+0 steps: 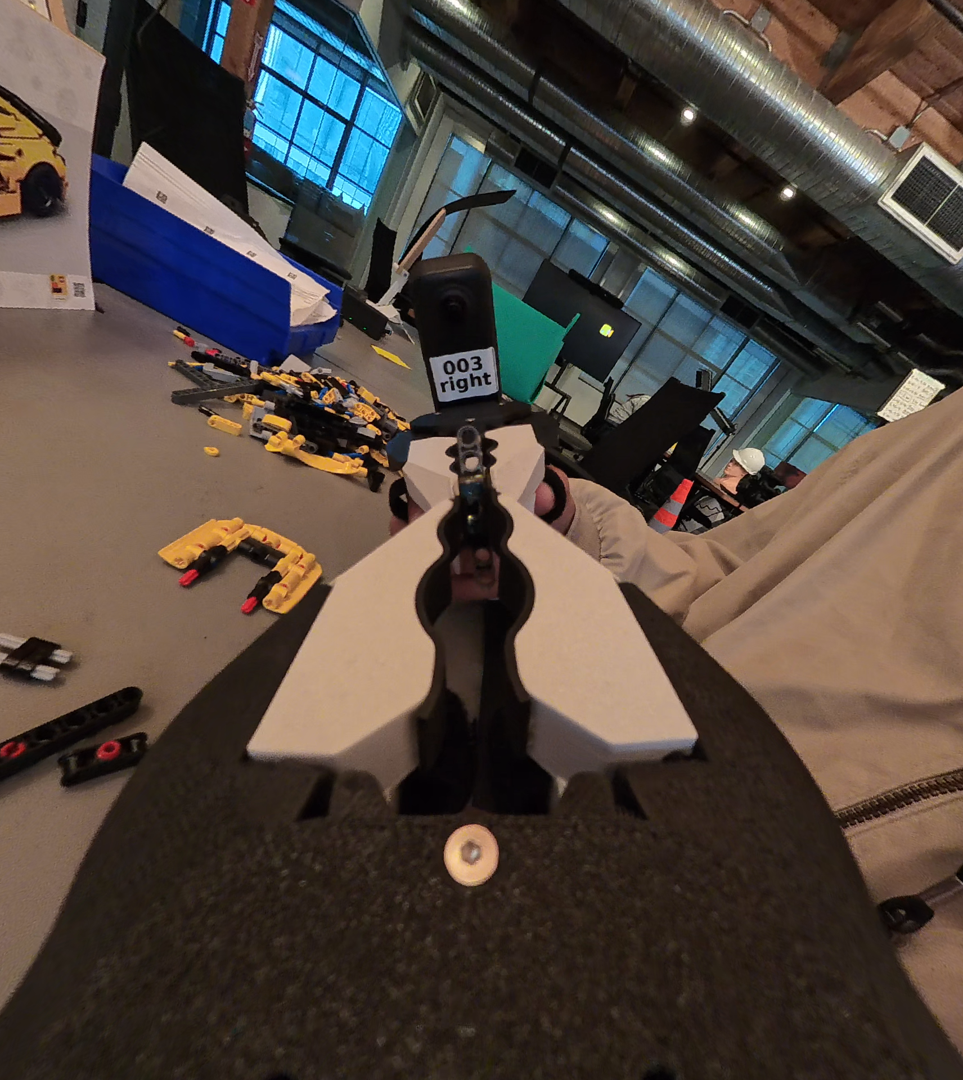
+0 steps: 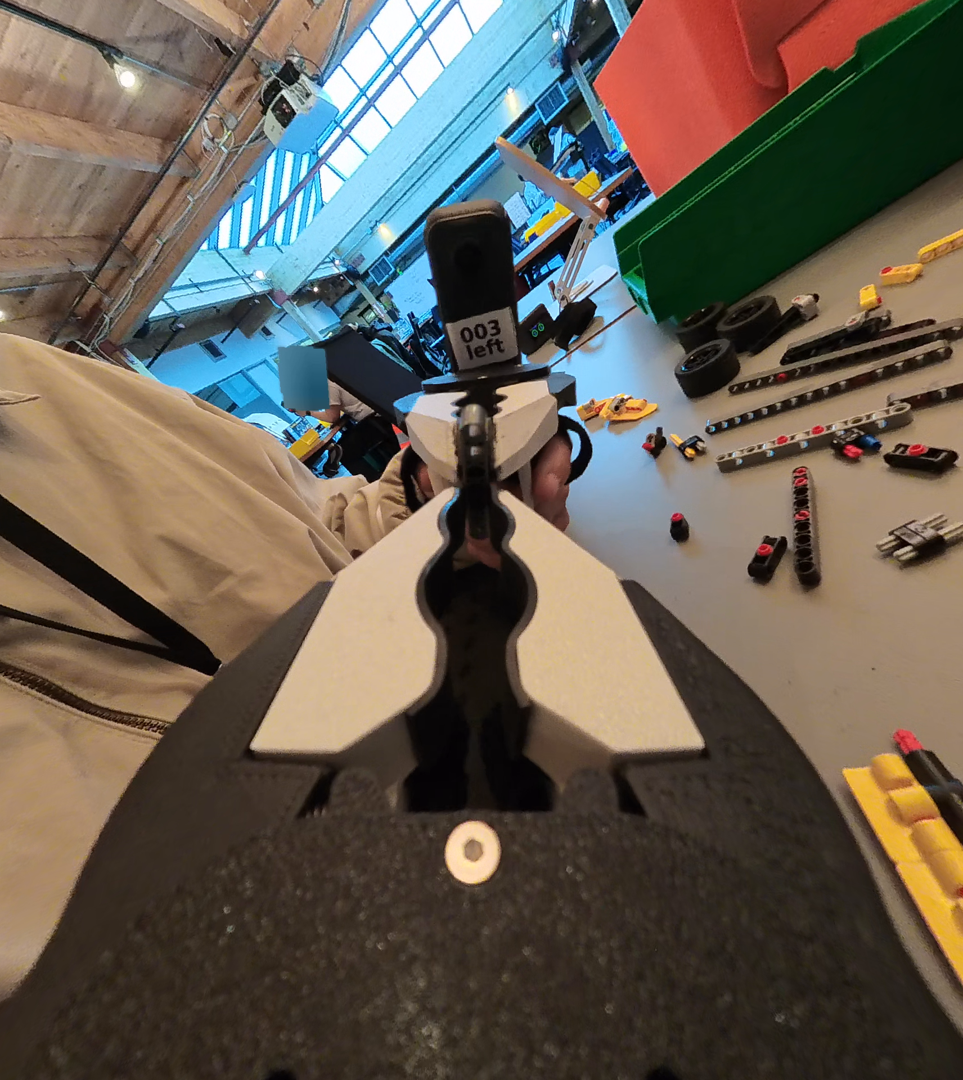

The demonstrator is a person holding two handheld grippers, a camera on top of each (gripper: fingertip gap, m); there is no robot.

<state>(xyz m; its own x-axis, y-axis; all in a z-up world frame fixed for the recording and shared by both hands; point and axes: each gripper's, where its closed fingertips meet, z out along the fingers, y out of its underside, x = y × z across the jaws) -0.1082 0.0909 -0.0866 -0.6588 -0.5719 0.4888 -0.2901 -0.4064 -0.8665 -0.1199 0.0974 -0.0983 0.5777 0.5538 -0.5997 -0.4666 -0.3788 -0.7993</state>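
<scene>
– Short grey beam (image 1: 469, 449), where is it?
– Off the bench (image 1: 58, 497), in the air between the two grippers, which face each other tip to tip. It runs in a line from one to the other.
– And the left gripper (image 1: 470, 517)?
– Its white fingers are drawn nearly together and pinch the dark near end of the beam.
– The right gripper (image 2: 474, 517)?
– The same: fingers pressed in on its own end of the beam. A hand shows behind each gripper, with a beige sleeve (image 1: 818, 526) beside it.
– What lies on the bench under them?
– On the left gripper's side, a yellow bracket-shaped assembly (image 1: 242, 561) with red-tipped pins, and beyond it a loose pile of yellow and black pieces (image 1: 315, 421). A blue bin (image 1: 193, 274) stands behind the pile, towards the bench's far edge.
– And on the other side?
– Long dark beams with red pins lie spread flat, three black wheels (image 2: 719, 345) beside them, and a green bin (image 2: 818, 193) behind the wheels.
</scene>
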